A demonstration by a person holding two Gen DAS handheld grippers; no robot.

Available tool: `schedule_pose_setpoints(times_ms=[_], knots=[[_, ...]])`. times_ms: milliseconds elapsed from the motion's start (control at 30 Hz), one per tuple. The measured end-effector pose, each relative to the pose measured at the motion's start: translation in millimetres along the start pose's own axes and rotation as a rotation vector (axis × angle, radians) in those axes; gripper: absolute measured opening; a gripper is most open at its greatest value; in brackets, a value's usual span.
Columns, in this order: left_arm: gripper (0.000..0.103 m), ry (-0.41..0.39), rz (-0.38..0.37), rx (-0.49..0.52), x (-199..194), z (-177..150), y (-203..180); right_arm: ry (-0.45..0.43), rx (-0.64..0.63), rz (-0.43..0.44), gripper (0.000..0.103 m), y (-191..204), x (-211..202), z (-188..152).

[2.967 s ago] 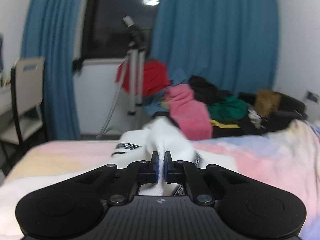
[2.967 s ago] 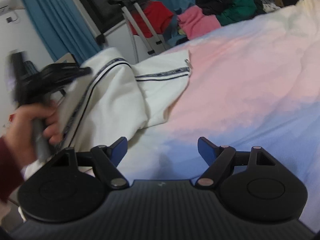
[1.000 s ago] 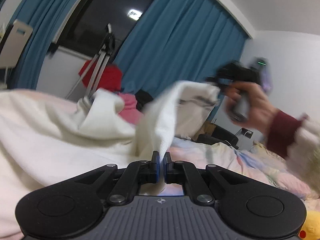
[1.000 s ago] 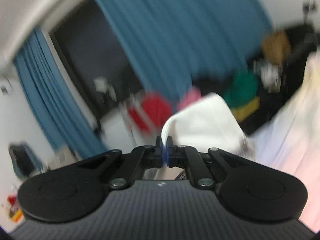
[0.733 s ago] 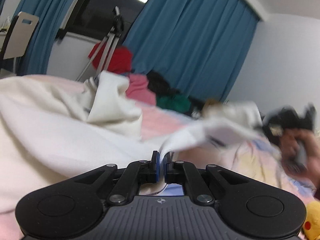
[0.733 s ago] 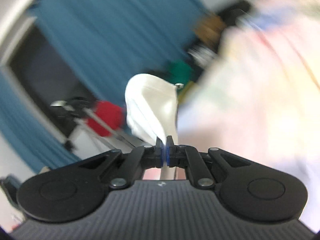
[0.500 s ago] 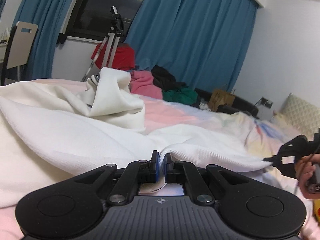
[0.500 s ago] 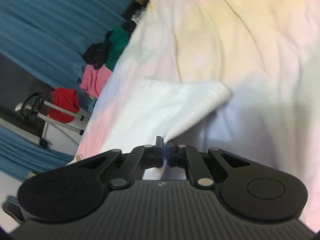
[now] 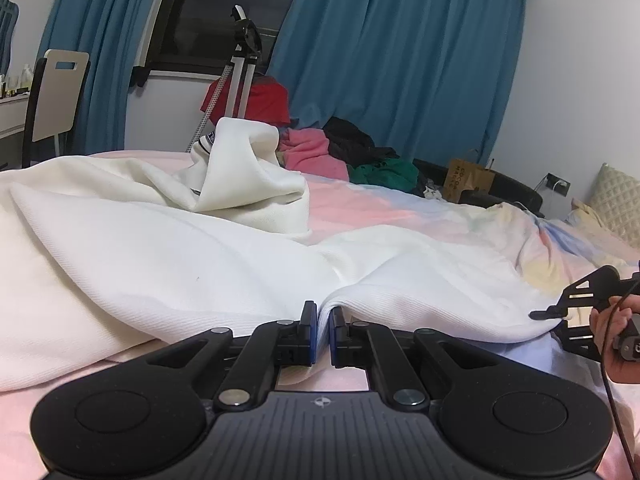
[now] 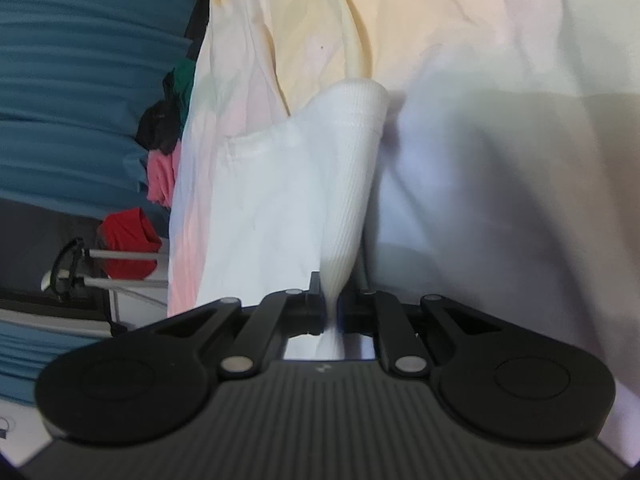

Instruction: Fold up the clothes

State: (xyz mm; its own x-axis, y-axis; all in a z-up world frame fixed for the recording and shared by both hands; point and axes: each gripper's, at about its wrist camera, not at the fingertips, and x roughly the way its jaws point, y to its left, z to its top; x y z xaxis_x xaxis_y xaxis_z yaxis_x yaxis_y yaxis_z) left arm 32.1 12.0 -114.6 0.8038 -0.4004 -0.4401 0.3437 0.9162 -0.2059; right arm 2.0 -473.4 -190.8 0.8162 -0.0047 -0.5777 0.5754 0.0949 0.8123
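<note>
A white ribbed garment [image 9: 208,248] lies spread over the pastel bed sheet [image 9: 400,208], with a bunched part carrying a dark stripe [image 9: 236,160] standing up at the back. My left gripper [image 9: 320,326] is shut on the garment's near edge. In the left wrist view my right gripper [image 9: 538,315], held by a hand [image 9: 612,320], pinches the same hem far right, low over the bed. The right wrist view is rolled sideways and shows my right gripper [image 10: 330,306] shut on a white fold [image 10: 344,168] that stretches away over the sheet [image 10: 500,120].
A heap of pink, black, green and red clothes [image 9: 344,152] lies beyond the bed's far edge, by a tripod [image 9: 236,68] and blue curtains [image 9: 400,60]. A chair [image 9: 56,100] stands at left. A brown paper bag [image 9: 470,180] and a cushion [image 9: 616,200] are at right.
Both grippers swung the garment up, then brought it down onto the bed. It now lies spread and stretched between them. The right gripper has dropped low to the sheet and rolled sideways.
</note>
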Motion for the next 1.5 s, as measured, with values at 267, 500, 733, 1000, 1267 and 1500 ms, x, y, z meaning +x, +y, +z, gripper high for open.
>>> schedule_pose_setpoints(times_ms=[267,500,733,1000,1267,1500], knots=[[0.007,0.014,0.008,-0.018,4.5,-3.1,3.9,-0.051,-0.035,0.07,0.046,11.5,0.6,9.3],[0.007,0.027,0.009,-0.026,8.8,-4.1,7.0,-0.073,-0.123,0.071,0.051,19.5,7.5,11.7],[0.009,0.015,-0.018,-0.012,8.9,-1.6,6.2,-0.121,-0.284,-0.035,0.006,32.9,9.0,17.8],[0.021,0.016,-0.109,0.032,8.2,3.2,-1.0,-0.235,-0.322,0.013,0.005,43.6,-13.0,39.8],[0.09,0.157,-0.067,-0.317,-29.1,16.4,40.5,-0.197,-0.305,-0.072,0.006,22.9,-1.2,47.4],[0.081,0.139,0.052,-1.189,-41.0,-40.4,161.5,-0.217,-0.342,-0.076,0.006,25.4,-4.6,45.1]])
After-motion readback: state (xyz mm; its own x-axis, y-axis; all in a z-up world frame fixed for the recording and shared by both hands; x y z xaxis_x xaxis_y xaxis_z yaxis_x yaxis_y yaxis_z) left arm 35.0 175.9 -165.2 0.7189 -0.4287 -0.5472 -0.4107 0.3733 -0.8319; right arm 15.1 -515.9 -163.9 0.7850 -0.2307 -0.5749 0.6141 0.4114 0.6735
